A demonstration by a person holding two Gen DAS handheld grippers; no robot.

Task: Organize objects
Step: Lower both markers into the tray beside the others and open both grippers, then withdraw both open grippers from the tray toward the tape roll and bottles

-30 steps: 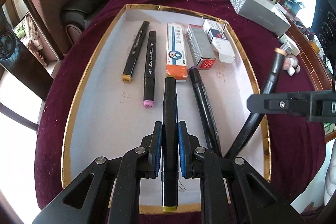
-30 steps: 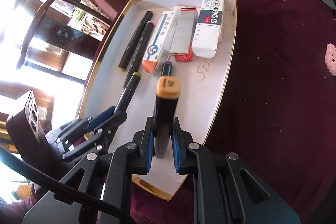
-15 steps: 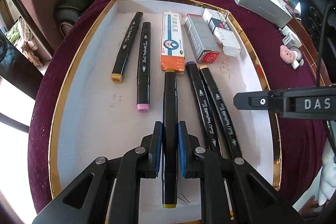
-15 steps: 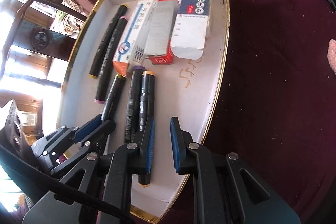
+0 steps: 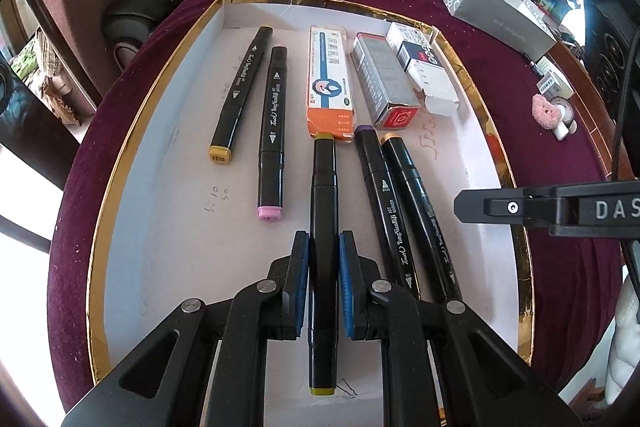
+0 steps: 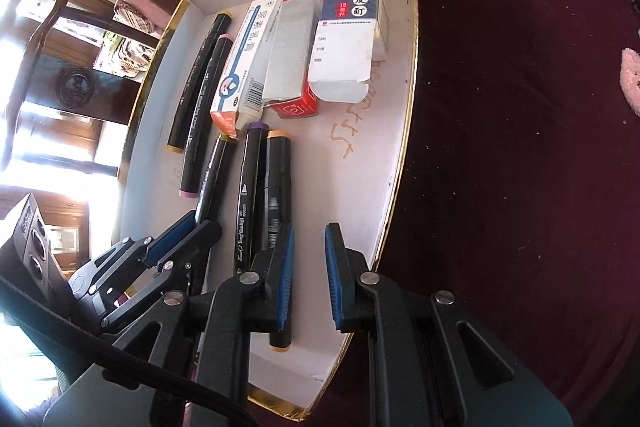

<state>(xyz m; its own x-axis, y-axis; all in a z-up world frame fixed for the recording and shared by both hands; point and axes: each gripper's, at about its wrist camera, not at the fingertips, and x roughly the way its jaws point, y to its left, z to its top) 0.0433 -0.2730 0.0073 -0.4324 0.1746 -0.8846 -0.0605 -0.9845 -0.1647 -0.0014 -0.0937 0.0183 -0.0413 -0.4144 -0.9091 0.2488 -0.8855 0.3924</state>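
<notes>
Left gripper (image 5: 324, 283): blue pads sit on both sides of the olive-capped marker (image 5: 323, 247), pinching it at mid-barrel. The marker lies lengthwise in the gold-rimmed tray (image 5: 120, 155), far end just short of the orange-and-white box (image 5: 330, 83).

Right gripper (image 6: 308, 275): fingers spread, nothing between them. It hovers over the tray's right side, just beside the orange-capped marker (image 6: 278, 183), whose near part runs behind the left finger (image 6: 285, 279); cannot tell whether they touch.

Tray contents, left wrist view:
- 2 markers at far left, side by side: yellow-capped marker (image 5: 240, 95) and pink-capped marker (image 5: 273, 135).
- 2 markers right of the held one, lying close together and parallel: purple-capped marker (image 5: 386, 203), then the orange-capped one.
- 3 boxes in a row at the far end: orange-and-white box, grey box with a red end (image 5: 384, 83), white-and-blue box (image 5: 424, 71) with its flap open.

The tray rests on a maroon cloth (image 6: 520, 107). A grey carton (image 5: 492, 3) lies on the cloth beyond the tray. A small pink toy (image 5: 546, 111) stands at the right.
</notes>
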